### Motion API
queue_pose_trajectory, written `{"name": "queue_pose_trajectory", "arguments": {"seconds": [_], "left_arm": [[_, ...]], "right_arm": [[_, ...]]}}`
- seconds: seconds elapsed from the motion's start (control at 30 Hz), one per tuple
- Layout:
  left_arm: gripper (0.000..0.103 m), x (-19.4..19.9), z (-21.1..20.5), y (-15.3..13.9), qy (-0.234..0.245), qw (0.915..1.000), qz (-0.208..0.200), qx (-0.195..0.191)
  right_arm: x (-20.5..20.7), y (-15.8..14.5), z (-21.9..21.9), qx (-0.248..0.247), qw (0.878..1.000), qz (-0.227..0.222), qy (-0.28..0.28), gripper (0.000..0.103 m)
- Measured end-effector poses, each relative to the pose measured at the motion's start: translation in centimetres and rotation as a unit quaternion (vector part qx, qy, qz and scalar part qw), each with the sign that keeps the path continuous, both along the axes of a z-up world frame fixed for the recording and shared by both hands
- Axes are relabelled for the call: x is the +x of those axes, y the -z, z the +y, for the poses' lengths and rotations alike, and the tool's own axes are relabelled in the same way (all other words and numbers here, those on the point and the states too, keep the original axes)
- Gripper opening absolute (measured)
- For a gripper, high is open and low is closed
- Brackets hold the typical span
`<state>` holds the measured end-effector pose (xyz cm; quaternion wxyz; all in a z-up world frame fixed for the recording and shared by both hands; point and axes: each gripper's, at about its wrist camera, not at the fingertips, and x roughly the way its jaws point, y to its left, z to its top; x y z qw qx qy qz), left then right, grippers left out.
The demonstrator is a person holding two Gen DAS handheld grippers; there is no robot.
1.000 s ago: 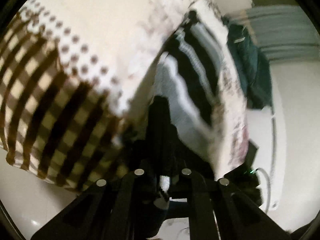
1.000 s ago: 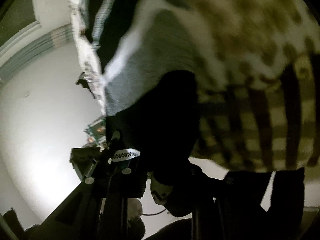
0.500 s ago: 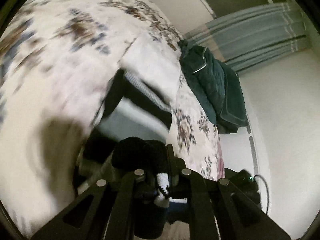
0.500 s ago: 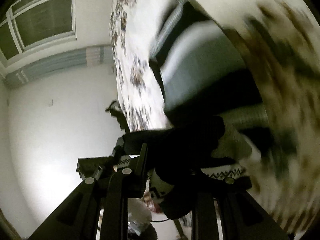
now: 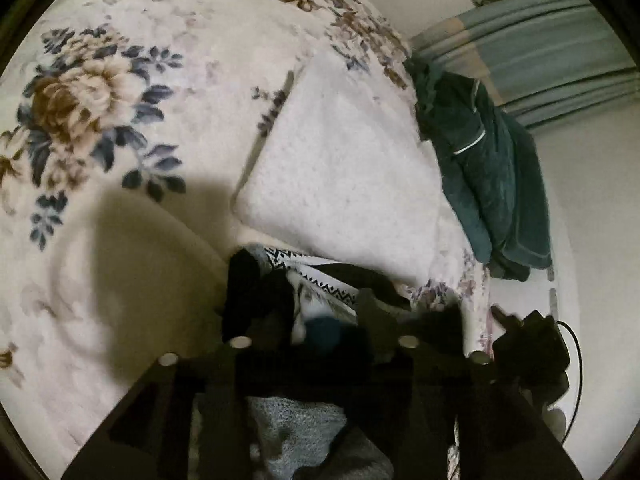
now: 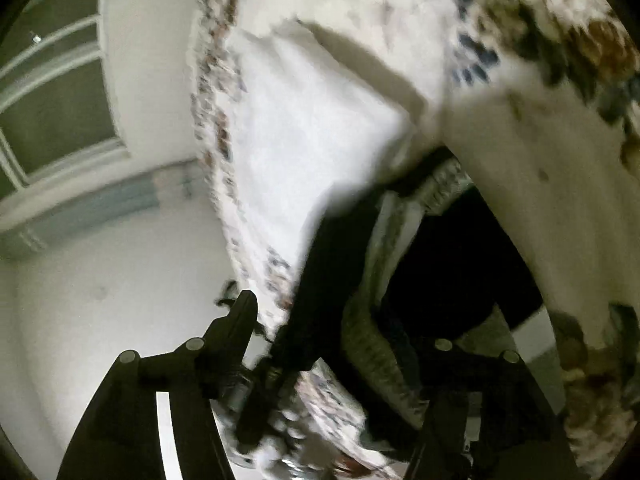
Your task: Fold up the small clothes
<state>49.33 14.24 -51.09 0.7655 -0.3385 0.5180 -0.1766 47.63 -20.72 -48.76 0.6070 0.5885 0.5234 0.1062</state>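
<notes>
The left gripper (image 5: pixel 320 320) is opening its jaws. A dark knitted sweater (image 5: pixel 320 288) with a white zigzag band is lying bunched between them, with a grey part of it (image 5: pixel 296 436) showing under the gripper's frame. The pads are hidden in the dark folds, so whether they are pressing on the cloth cannot be told.

The right gripper (image 6: pixel 340 320) is also opening its jaws, and they are standing wide. Its left finger (image 6: pixel 240 320) is sticking out free, beside the edge of the bed, with nothing touching it. The same sweater (image 6: pixel 420 280), black with a grey ribbed edge, is lying in the gap and against the right finger, which is mostly covered. This view is blurred, so contact there cannot be judged.

The sweater is resting at the near edge of the bed, on a cream blanket (image 5: pixel 140 100) printed with blue and brown flowers. Just beyond the sweater a white folded cloth (image 5: pixel 344 168) is lying flat on the blanket. Farther along the bed edge a dark green garment (image 5: pixel 492 168) is hanging over the side. Behind it a blue-grey curtain (image 5: pixel 540 40) is showing. In the right view a window (image 6: pixel 52 92) is showing above a white wall.
</notes>
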Motion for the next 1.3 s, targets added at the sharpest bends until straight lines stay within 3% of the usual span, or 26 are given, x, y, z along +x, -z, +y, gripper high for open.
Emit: {"name": "queue_pose_trajectory", "arguments": {"seconds": [0.03,0.1,0.23,0.33,0.37,0.43,0.5,0.57,0.6,0.67,0.77,0.83,0.9,0.97,1.07,1.2,1.3], "left_arm": [[0.053,-0.6,0.5,-0.3,-0.003,1.0000,-0.007,0.005],[0.060,-3.2,1.6,-1.3,-0.004,0.9995,-0.025,0.021],[0.060,-8.0,0.7,-2.2,0.042,0.9966,-0.035,0.063],[0.060,-11.1,-3.0,-2.4,0.112,0.9879,-0.039,0.100],[0.060,-11.8,-4.8,-2.2,0.140,0.9821,-0.041,0.120],[0.061,-12.8,-9.1,-1.6,0.210,0.9583,-0.053,0.187],[0.061,-12.9,-13.0,-0.7,0.251,0.9280,-0.073,0.266],[0.061,-11.6,-14.4,0.1,0.246,0.9166,-0.083,0.304],[0.063,-10.3,-14.4,0.4,0.236,0.9150,-0.083,0.317],[0.063,-7.4,-12.4,0.3,0.190,0.9297,-0.070,0.308],[0.062,-3.7,-6.2,-0.6,0.084,0.9635,-0.039,0.251],[0.062,-1.9,-1.7,-0.3,0.013,0.9750,-0.007,0.222],[0.062,-1.6,1.0,-0.2,-0.023,0.9794,0.010,0.200],[0.059,-2.3,2.8,-0.4,-0.053,0.9782,0.016,0.200],[0.059,-5.0,5.0,-0.2,-0.084,0.9852,0.032,0.146],[0.060,-11.5,4.7,-0.2,-0.073,0.9939,0.031,0.076],[0.061,-16.7,3.3,0.6,-0.061,0.9963,0.047,0.039]], "right_arm": [[-0.1,-0.5,-0.4,0.007,1.000,-0.009,0.002,0.066],[-1.1,-1.2,-0.7,-0.007,1.000,-0.014,-0.008,0.066],[-5.2,-0.2,-0.7,-0.049,0.998,0.019,-0.039,0.066],[-9.5,1.0,-1.3,-0.066,0.996,0.043,-0.029,0.066],[-10.8,1.3,-1.7,-0.078,0.995,0.050,-0.024,0.066],[-13.1,2.0,-2.6,-0.092,0.994,0.061,-0.012,0.066],[-14.5,3.0,-3.3,-0.089,0.993,0.080,0.009,0.066],[-15.7,4.2,-4.2,-0.087,0.991,0.098,0.029,0.066],[-16.0,4.5,-4.5,-0.088,0.990,0.104,0.032,0.066],[-16.2,4.8,-4.9,-0.091,0.990,0.107,0.034,0.066],[-15.0,4.3,-4.6,-0.102,0.991,0.091,0.016,0.066],[-14.0,4.0,-4.2,-0.106,0.991,0.083,0.001,0.066],[-13.3,3.7,-3.8,-0.111,0.991,0.076,-0.009,0.066],[-12.7,3.6,-3.6,-0.115,0.991,0.073,-0.018,0.066],[-12.3,3.3,-3.8,-0.117,0.990,0.071,-0.027,0.066],[-11.0,3.4,-4.0,-0.121,0.989,0.064,-0.055,0.066],[-8.6,4.3,-3.6,-0.138,0.983,0.050,-0.110,0.081]]}}
